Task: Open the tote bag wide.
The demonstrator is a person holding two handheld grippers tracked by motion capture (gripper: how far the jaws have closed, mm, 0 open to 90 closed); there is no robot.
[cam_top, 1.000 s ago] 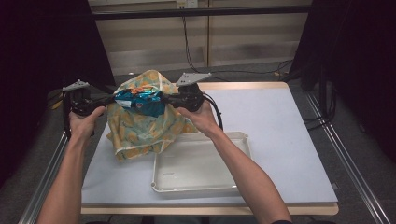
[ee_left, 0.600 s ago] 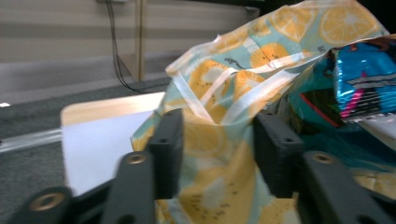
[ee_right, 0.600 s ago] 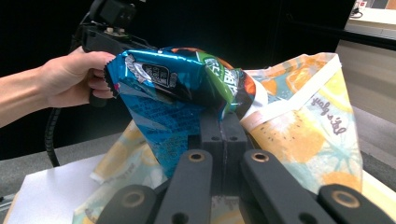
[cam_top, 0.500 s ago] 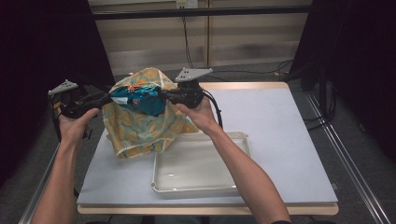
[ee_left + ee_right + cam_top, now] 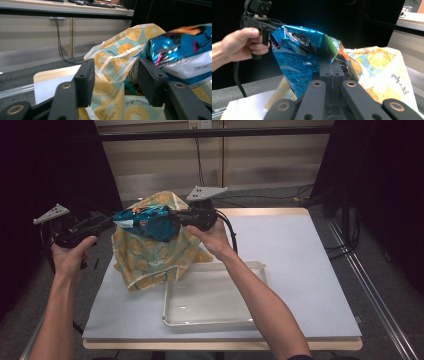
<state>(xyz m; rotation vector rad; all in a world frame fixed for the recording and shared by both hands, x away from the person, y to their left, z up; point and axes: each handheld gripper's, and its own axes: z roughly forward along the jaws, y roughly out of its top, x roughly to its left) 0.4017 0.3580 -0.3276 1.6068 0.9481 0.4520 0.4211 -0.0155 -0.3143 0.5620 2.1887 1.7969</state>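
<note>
The blue snack bag (image 5: 147, 221) hung above the fruit-print bag (image 5: 150, 255), pinched at one end by the right gripper (image 5: 176, 218), whose jaws were clamped tight. The left gripper (image 5: 102, 222) had just been opening, its jaws apart and gripping nothing. A white tray (image 5: 250, 270) lay nearby on the table (image 5: 300, 260).

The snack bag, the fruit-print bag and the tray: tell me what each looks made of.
Snack bag: seemingly metallised plastic film, glossy; it crinkles and throws bright blue glints.
Fruit-print bag: probably thin plastic or coated fabric with a soft sheen; it folds limply, and which of the two is hard to tell.
Tray: likely rigid white plastic, smooth, with rounded rim and faint reflections.
</note>
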